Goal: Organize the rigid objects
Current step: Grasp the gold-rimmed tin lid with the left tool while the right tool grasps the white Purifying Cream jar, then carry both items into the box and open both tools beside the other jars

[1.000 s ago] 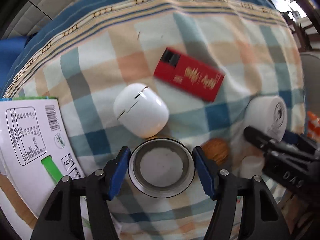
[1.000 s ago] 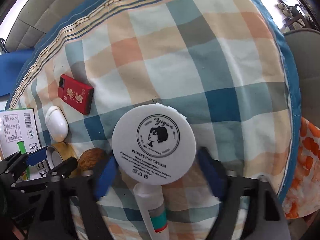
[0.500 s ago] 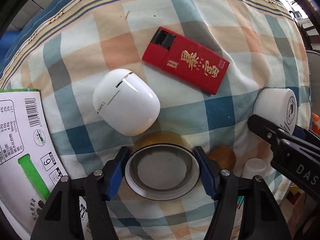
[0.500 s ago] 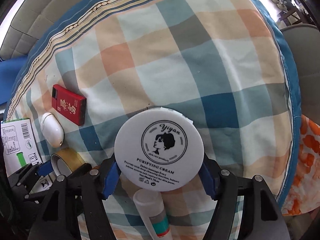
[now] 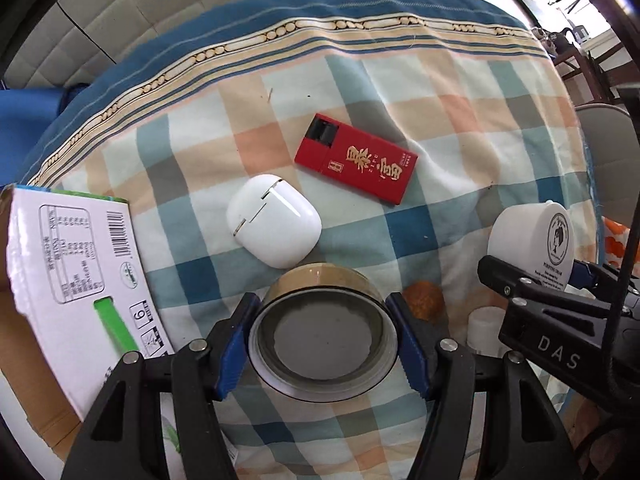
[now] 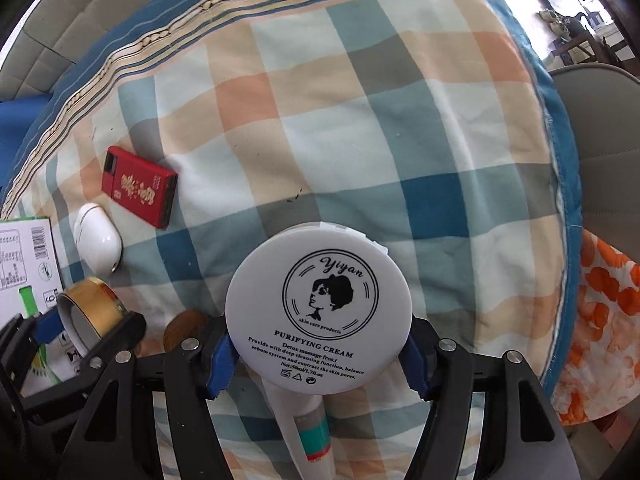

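The left gripper (image 5: 323, 350) was seen pointed straight down, its blue fingers (image 5: 236, 344) pressed against both sides of a tape roll (image 5: 324, 320), which was held clear of the checked cloth (image 5: 440, 208). Just beyond the roll a white earbud case (image 5: 274, 226) lay on the cloth, and farther off a red box (image 5: 356, 159). A walnut (image 5: 424, 300) was noted just right of the roll. A printed carton (image 5: 72, 280) was recorded at the left edge.

The right gripper (image 6: 318, 354) was also pointed down. A white cream jar (image 6: 318, 308) was gripped between its fingers (image 6: 220, 360), which were closing, lid facing the camera. A white tube (image 6: 308, 424) lay on the cloth beneath the jar. The tabletop itself was hidden under the cloth.
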{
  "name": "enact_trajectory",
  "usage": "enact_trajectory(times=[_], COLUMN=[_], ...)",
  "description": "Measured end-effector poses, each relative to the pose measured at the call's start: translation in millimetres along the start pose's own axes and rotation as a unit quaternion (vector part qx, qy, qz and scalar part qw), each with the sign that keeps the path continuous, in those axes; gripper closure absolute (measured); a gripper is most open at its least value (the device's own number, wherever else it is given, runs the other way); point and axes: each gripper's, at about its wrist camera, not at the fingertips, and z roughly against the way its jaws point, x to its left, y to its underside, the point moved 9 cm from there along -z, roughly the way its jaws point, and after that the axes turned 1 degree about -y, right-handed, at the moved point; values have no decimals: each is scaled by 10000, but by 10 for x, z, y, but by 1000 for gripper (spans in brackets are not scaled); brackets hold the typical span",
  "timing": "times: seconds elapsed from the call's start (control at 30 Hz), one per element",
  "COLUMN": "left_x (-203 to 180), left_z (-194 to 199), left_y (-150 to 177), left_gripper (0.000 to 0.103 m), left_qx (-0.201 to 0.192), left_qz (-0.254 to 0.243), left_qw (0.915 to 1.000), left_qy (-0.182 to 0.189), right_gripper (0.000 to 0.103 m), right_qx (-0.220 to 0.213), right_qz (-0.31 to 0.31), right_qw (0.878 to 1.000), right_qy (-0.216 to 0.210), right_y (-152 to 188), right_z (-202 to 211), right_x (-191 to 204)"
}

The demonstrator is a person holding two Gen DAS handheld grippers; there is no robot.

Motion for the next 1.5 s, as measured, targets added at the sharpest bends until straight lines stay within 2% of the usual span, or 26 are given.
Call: enact_trajectory(times=[0.33, 0.43, 0.5, 0.53, 0.63, 0.7, 0.87, 1.0, 1.23, 1.5], left_x=[44, 147, 187, 245, 290, 398, 840, 1245, 1942, 2573], left_z=[576, 840, 1077, 1164, 1244, 1336, 1636, 1741, 1748, 1696], left_y=[116, 286, 126, 228, 105, 203, 423, 647, 1038, 1398], left_gripper=[41, 41, 41, 41, 41, 41, 41, 41, 41, 41], left_qx=[-503, -713, -815, -888, -1097, -1218, -1508, -1627, -1702, -1702], left_qz=[13, -49, -63, -57, -18, 22, 181, 355, 866, 1354], left_qw=[9986, 9974, 9966, 9960, 9939, 9925, 9884, 9860, 9815, 9760], left_qy=[146, 118, 120, 119, 121, 108, 52, -94, -145, -96], right_gripper=[34, 34, 34, 34, 34, 34, 34, 34, 34, 34], right_qx=[-340, -505, -602, -648, -795, -891, -1091, -1204, -1344, -1459], right_qz=[56, 107, 125, 153, 226, 277, 500, 728, 1033, 1413], right_qw=[9994, 9986, 9980, 9976, 9963, 9952, 9920, 9890, 9848, 9786], right_qy=[-95, -110, -162, -178, -242, -295, -398, -449, -393, -322], right_y=[179, 287, 362, 440, 530, 644, 920, 1127, 1462, 1743], right_z=[468, 672, 811, 849, 1088, 1201, 1496, 1576, 1579, 1560], right_x=[-150, -152, -115, -109, -43, 24, 428, 932, 1796, 2574])
